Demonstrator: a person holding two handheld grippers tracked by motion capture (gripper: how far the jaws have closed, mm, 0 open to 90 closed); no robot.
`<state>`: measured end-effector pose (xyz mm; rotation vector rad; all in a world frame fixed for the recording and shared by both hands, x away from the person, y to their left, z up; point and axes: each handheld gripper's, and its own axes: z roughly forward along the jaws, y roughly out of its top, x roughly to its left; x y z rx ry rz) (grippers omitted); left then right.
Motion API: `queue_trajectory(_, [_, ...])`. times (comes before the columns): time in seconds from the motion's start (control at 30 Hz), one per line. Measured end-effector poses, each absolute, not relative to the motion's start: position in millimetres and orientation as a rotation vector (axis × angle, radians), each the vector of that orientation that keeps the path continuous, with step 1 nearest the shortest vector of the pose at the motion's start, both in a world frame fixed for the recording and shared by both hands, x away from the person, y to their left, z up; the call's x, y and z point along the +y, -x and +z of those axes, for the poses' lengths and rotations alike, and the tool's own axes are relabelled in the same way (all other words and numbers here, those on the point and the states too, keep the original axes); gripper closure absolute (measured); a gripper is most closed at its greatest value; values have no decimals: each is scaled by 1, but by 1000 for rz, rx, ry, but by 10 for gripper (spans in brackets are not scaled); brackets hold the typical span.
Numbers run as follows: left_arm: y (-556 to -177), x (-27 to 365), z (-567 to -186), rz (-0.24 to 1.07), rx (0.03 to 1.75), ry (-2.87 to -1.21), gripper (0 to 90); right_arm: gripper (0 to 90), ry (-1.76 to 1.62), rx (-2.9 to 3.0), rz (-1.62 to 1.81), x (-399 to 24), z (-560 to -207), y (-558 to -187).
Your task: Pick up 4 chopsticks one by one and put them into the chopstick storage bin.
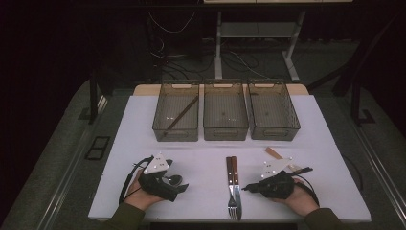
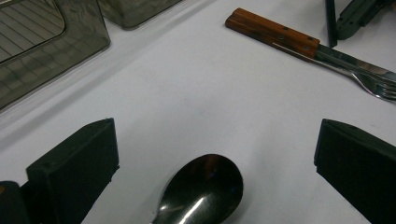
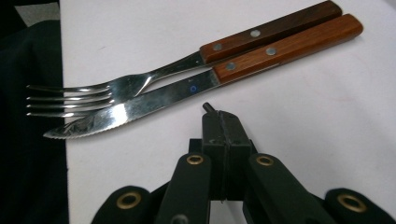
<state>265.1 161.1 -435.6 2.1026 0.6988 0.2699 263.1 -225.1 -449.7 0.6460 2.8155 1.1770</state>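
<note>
A fork (image 1: 231,207) and a knife (image 1: 238,194) with brown wooden handles lie side by side at the front middle of the white table (image 1: 206,148), tips toward the front edge. In the right gripper view the fork (image 3: 116,91) lies beyond the knife (image 3: 140,107). My right gripper (image 1: 245,188) (image 3: 219,114) is shut with nothing in it, its tip just short of the knife blade. My left gripper (image 1: 182,185) (image 2: 217,128) lies at the front left with its jaws wide open. A steel spoon's bowl (image 2: 205,186) (image 1: 174,180) rests on the table between them, untouched.
Three see-through grey bins stand in a row at the back: left (image 1: 175,132), middle (image 1: 225,132), right (image 1: 274,132). A long brown stick (image 1: 182,115) leans inside the left one. A short wooden piece (image 1: 273,153) lies behind my right gripper. Dark floor surrounds the table.
</note>
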Motion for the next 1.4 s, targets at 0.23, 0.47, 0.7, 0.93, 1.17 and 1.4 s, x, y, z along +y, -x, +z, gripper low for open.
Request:
queue_trajectory(0.23, [-265,161,-436,269,698,-2101,0,900,-658,2797,1170,-223,-450,-268])
queue_trajectory(0.47, [-265,161,-436,267,695,-2106,0,900,-678,2774,1166,-222,-450,-274])
queue_trajectory(0.7, [-266,162,-435,269,694,-2106,0,900,-701,2754,1158,-222,-450,-278])
queue_trajectory(0.93, [-265,162,-435,270,694,-2102,0,900,-726,2732,1156,-224,-451,-283])
queue_trajectory(1.17, [-265,162,-435,270,694,-2102,0,900,-741,2713,1147,-225,-451,-285])
queue_trajectory(1.4, [-266,162,-435,270,691,-2103,0,900,-763,2694,1135,-224,-451,-291])
